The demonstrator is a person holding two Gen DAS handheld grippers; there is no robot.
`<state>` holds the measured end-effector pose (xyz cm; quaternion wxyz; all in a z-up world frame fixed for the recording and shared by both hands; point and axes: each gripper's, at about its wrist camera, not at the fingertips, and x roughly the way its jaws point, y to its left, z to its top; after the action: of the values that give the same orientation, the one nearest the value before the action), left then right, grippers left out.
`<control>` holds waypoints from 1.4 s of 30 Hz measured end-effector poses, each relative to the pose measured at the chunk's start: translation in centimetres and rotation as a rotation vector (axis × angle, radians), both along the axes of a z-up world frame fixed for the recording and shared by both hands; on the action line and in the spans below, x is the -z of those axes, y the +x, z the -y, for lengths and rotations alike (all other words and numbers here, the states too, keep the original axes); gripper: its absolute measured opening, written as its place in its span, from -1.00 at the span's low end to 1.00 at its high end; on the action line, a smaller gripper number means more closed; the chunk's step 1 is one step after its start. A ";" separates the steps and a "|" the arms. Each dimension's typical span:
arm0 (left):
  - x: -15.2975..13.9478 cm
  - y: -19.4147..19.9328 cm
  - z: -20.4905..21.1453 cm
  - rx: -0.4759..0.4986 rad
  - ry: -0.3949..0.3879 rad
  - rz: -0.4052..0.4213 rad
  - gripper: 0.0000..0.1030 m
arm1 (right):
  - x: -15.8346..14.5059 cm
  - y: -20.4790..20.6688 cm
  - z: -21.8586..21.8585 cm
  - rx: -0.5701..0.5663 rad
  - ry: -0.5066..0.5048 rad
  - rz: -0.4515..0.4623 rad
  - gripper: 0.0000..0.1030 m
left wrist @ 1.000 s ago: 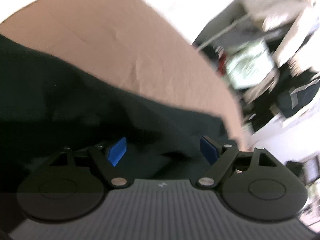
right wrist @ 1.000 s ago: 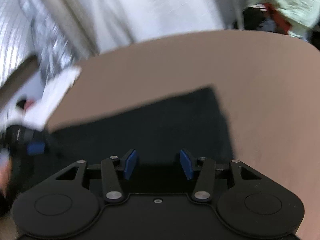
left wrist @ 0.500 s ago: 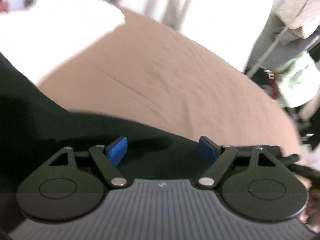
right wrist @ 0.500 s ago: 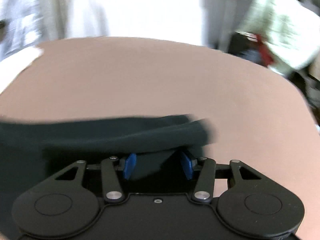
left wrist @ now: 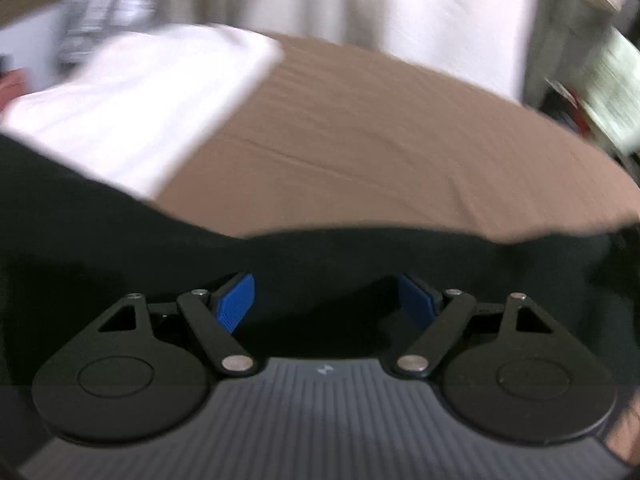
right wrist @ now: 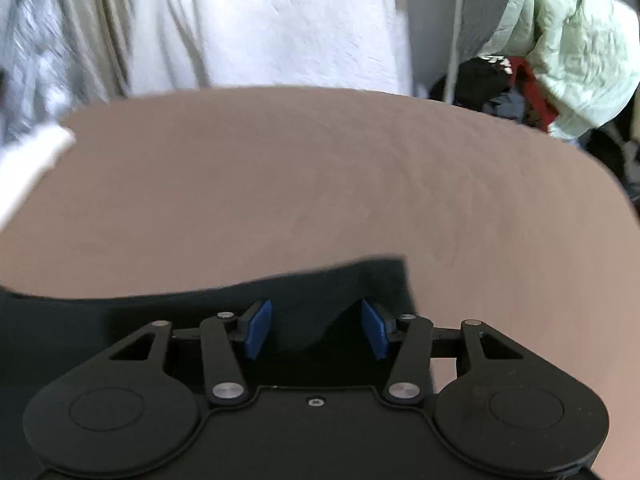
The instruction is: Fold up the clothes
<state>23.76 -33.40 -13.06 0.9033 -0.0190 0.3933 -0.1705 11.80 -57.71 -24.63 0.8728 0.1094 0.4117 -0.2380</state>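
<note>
A black garment (left wrist: 120, 248) lies on the brown cloth-covered surface (left wrist: 380, 140) and fills the lower part of both views. My left gripper (left wrist: 326, 300) is open just above it, the garment's far edge running a little ahead of the blue pads (left wrist: 236, 306). In the right wrist view the black garment (right wrist: 320, 280) ends in a corner just ahead of my right gripper (right wrist: 316, 328). That gripper is open too, with the dark cloth lying between and under its fingers. Both views are blurred by motion.
A folded white cloth (left wrist: 140, 100) rests on the brown surface at the left, its corner (right wrist: 28, 160) also showing in the right wrist view. White hanging fabric (right wrist: 260, 20) stands behind the surface. A pale green garment (right wrist: 568, 40) and dark clutter sit at the far right.
Both views have swung and tilted up. The black garment's far edge has drawn back close to both grippers' fingers. The white cloth has come into the left view.
</note>
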 end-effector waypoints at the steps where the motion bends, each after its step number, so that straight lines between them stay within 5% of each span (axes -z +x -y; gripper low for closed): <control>1: -0.2 0.1 -0.9 -0.015 -0.008 -0.003 0.54 | 0.2 0.9 0.3 0.021 -0.014 -0.034 0.06; 4: -0.8 -0.1 -3.0 -0.056 0.013 -0.016 0.55 | -0.3 1.3 0.3 0.102 -0.042 -0.033 0.06; 7: -0.6 -0.7 -3.7 -0.061 0.044 -0.042 0.56 | -1.3 -1.6 -1.7 0.123 -0.028 0.060 0.07; 13: -0.7 -2.6 -4.1 -0.037 0.000 -0.080 0.56 | -1.6 -10.1 -10.4 -0.054 0.151 0.217 0.08; 18: -0.9 -4.3 -4.5 -0.018 -0.037 -0.112 0.56 | 1.0 -16.8 -13.0 -0.011 0.279 0.168 0.09; 22: -0.4 -4.4 -4.3 -0.074 0.045 -0.130 0.56 | 3.1 -19.8 -13.0 0.095 0.234 0.075 0.09; 27: 0.2 -4.2 -4.7 -0.060 -0.023 -0.170 0.55 | 3.5 -21.4 -10.9 0.151 0.329 0.246 0.25; 30: 0.0 -4.3 -5.0 -0.022 -0.124 -0.190 0.53 | 4.6 -21.9 -8.6 0.332 0.475 0.426 0.28; 32: 0.0 -4.5 -4.7 -0.011 -0.118 -0.164 0.54 | 5.8 -22.0 -7.4 0.430 0.575 0.517 0.30; 38: 0.0 -5.1 -3.7 0.022 -0.100 -0.089 0.55 | 6.5 -20.5 -5.4 0.442 0.503 0.580 0.29; 40: 0.0 -5.3 -3.4 0.033 -0.094 -0.064 0.54 | 6.3 -20.0 -4.6 0.447 0.474 0.607 0.05; 41: 0.0 -5.3 -3.3 0.034 -0.092 -0.055 0.53 | 6.3 -19.5 -4.5 0.432 0.467 0.600 -0.52; 42: -0.1 -5.2 -3.4 0.030 -0.090 -0.052 0.53 | 6.1 -19.0 -4.6 0.405 0.473 0.583 -0.70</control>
<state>18.59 -30.02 -12.96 0.8883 -0.0582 0.4088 -0.2011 -7.19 -53.07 -30.71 0.8392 0.4479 0.1612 -0.2630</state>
